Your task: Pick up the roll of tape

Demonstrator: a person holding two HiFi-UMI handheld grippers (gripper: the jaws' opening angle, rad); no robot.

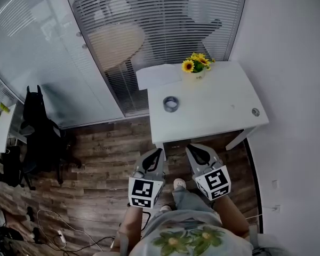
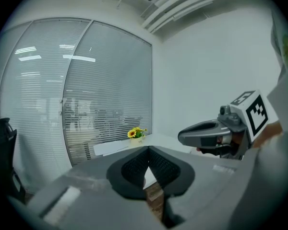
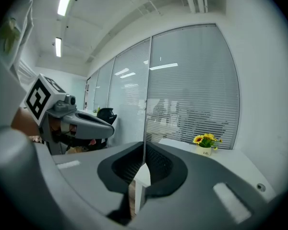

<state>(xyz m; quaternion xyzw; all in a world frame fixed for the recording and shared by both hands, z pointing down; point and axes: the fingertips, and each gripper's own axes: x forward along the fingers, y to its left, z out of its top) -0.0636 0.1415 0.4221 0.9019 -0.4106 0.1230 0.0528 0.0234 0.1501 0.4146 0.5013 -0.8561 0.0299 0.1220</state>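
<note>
**Head view.** White table (image 1: 218, 119) in the corner, against a glass wall with blinds (image 1: 149, 20). The roll of tape (image 1: 171, 104) lies flat on the tabletop, left of the middle and close to the left edge. A pot of sunflowers (image 1: 197, 65) stands at the far edge, beyond the tape and apart from it. A white sheet (image 1: 157, 76) lies at the far left corner. A small round fitting (image 1: 255, 112) sits near the table's right edge. The left gripper (image 1: 159, 151) and right gripper (image 1: 191, 148) are held side by side over the wood floor (image 1: 96, 164), just short of the table's near edge, with their tips aimed at it. Both are well apart from the tape. A black chair (image 1: 40, 127) stands off to the left, and cables (image 1: 53, 225) trail on the floor below it.

**Left gripper view.** The jaw tips meet, with only the notch between the ribbed pads showing behind them. There is nothing in the grip. Beyond the tips are the sunflowers and the white sheet on the table. The right gripper comes in from the right, level with this one, jaws together.

**Right gripper view.** The jaws are closed tip to tip with nothing between them. The table's near edge and a leg show through the notch. The sunflowers stand far right on the tabletop. The left gripper is alongside at the left, its marker cube facing the camera.
</note>
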